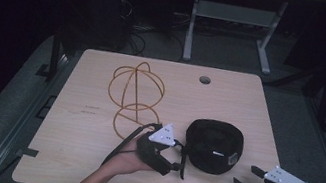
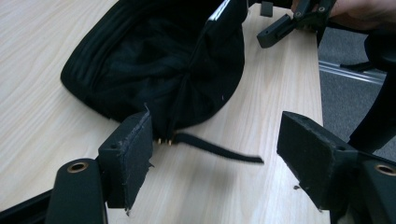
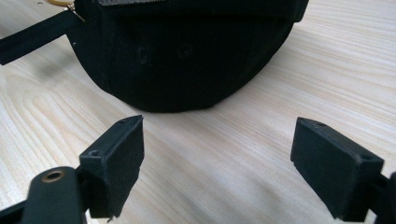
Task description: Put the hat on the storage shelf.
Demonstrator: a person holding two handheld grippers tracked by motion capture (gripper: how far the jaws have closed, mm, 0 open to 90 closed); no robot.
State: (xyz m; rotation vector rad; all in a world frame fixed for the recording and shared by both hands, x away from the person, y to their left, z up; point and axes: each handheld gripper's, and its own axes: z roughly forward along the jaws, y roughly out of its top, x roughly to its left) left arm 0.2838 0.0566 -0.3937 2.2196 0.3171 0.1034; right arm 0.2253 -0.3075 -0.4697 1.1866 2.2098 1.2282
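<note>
On the table (image 1: 88,159), upturned black cap (image 1: 214,146)

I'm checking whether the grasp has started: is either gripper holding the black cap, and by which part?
Nothing is held. The left gripper and right gripper both stand open, just short of the black cap.

Right tool (image 3: 217,163), jaws wide apart, faces black cap (image 3: 187,51) on table (image 3: 327,70).

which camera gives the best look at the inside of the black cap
The left gripper view: the cap lies upside down there, its dark lining and back strap exposed. The high view shows it whole but small; the right gripper view shows its outer side.
</note>
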